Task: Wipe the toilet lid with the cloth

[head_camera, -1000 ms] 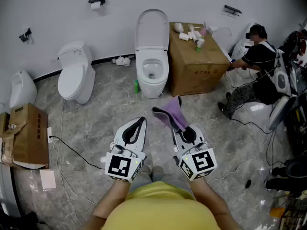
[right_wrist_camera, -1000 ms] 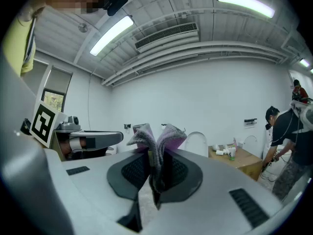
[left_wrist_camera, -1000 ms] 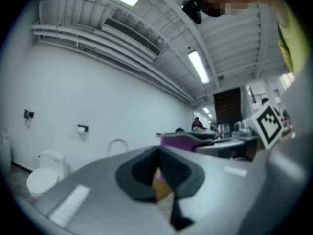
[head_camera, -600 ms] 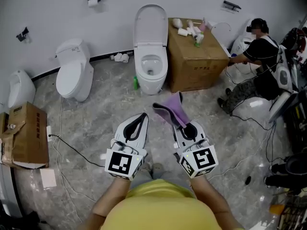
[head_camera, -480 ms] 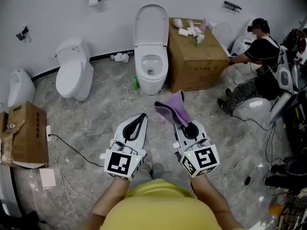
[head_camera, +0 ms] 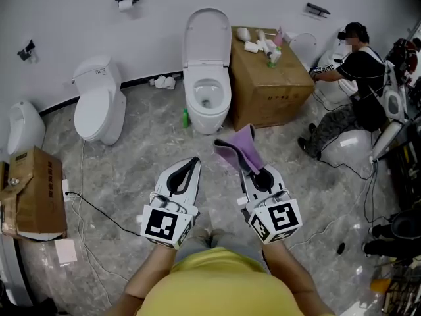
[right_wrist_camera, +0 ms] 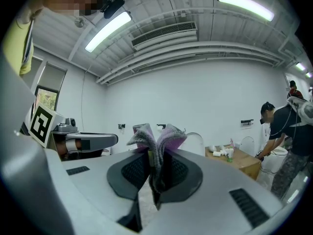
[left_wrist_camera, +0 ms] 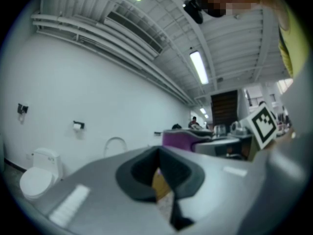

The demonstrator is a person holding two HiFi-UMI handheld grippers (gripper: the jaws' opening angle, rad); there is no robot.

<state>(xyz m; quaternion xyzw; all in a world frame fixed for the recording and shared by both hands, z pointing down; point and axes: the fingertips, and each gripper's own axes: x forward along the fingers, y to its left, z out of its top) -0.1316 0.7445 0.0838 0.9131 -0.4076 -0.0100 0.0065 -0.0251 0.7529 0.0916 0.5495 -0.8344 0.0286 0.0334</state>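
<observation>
- Counting along the far wall, I see two toilets in plain sight: the central toilet (head_camera: 206, 94) with its toilet lid (head_camera: 207, 37) raised against the wall, and a second toilet (head_camera: 97, 109) to its left with the lid down.
- I count two cardboard boxes: a big box (head_camera: 271, 84) touching the central toilet's right side, with small bottles and rolls (head_camera: 262, 43) on top, and a smaller box (head_camera: 34, 191) at the left edge.
- One cloth (head_camera: 236, 150), purple, is in the scene, well apart from the toilet lid.
- One green bottle (head_camera: 186, 118) stands at the central toilet's foot, on its left.
- One person (head_camera: 355, 78) crouches at the right among more white fixtures.
- Grey marble floor (head_camera: 145, 157) lies between me and the central toilet; a black cable (head_camera: 99, 206) trails over it to the left.
- My left gripper (head_camera: 195, 160) has its jaws pressed together, with nothing between them.
- My right gripper (head_camera: 255, 175) is clamped on the cloth, which fans out beyond the jaw tips; both grippers hang side by side over the floor, pointing toward the central toilet.
</observation>
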